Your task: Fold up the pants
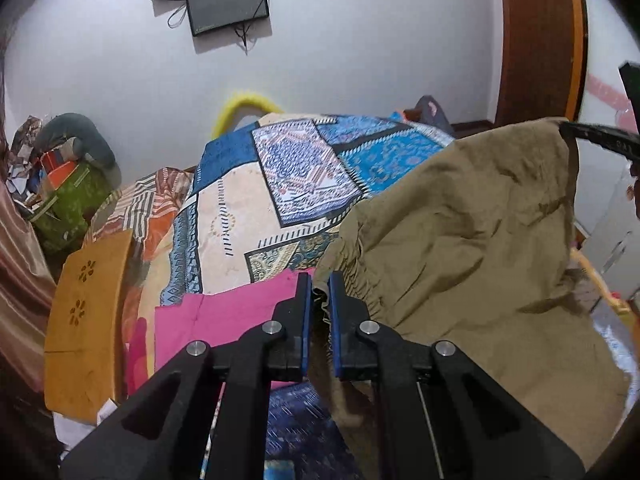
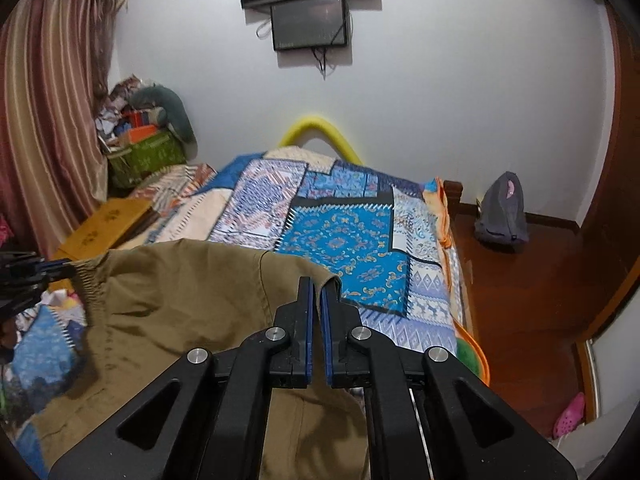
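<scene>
The khaki pants [image 1: 472, 240] hang in the air above the bed, held up by their waistband. My left gripper [image 1: 319, 284] is shut on the gathered elastic end of the waistband. My right gripper [image 2: 317, 289] is shut on the other corner of the khaki pants [image 2: 192, 304]. The right gripper's fingers [image 1: 592, 136] show at the far right of the left wrist view, and the left gripper [image 2: 44, 270] shows at the left edge of the right wrist view. The legs drop below both views.
A bed with a blue patchwork cover [image 2: 340, 236] lies ahead. A pink garment [image 1: 224, 312] lies on it near my left gripper. A wooden stool [image 1: 88, 320] and a green box [image 1: 68, 208] stand at the left. A grey backpack [image 2: 502, 210] sits on the wooden floor at right.
</scene>
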`<move>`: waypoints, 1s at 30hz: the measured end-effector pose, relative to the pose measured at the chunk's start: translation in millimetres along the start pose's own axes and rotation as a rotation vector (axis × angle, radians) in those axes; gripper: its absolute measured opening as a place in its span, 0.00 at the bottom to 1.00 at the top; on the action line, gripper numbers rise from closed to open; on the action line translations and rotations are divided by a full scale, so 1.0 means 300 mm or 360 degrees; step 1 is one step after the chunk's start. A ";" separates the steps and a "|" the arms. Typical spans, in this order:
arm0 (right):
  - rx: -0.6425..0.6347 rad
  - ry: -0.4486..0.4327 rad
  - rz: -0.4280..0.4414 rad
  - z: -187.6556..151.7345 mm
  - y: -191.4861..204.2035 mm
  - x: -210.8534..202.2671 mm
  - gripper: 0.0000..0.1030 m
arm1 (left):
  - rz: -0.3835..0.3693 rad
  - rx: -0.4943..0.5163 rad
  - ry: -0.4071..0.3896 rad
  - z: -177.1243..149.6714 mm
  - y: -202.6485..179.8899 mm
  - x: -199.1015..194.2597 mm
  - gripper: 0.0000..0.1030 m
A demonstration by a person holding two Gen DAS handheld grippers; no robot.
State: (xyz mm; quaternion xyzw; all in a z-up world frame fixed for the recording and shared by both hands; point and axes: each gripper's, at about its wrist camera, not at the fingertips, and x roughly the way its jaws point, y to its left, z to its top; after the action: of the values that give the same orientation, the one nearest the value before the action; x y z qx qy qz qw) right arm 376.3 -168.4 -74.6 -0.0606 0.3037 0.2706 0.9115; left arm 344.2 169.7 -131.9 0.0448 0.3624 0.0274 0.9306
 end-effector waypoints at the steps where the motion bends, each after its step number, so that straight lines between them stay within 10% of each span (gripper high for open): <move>1: -0.0005 -0.0006 -0.0003 -0.004 0.007 -0.026 0.03 | -0.0014 -0.0005 -0.0012 -0.002 -0.003 -0.033 0.07; 20: 0.0130 -0.0061 0.0100 -0.292 0.134 -0.481 0.03 | -0.0206 0.0093 0.0015 -0.263 -0.148 -0.419 0.07; 30: 0.0178 0.0129 0.0018 -0.489 0.147 -0.446 0.04 | -0.0212 0.0107 0.0096 -0.419 -0.206 -0.451 0.07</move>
State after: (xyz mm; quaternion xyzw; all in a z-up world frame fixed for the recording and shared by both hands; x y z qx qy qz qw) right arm 187.0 -232.4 -112.2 -0.0187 0.3555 0.2556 0.8989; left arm 160.7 104.8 -139.6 0.0510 0.3931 -0.0454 0.9170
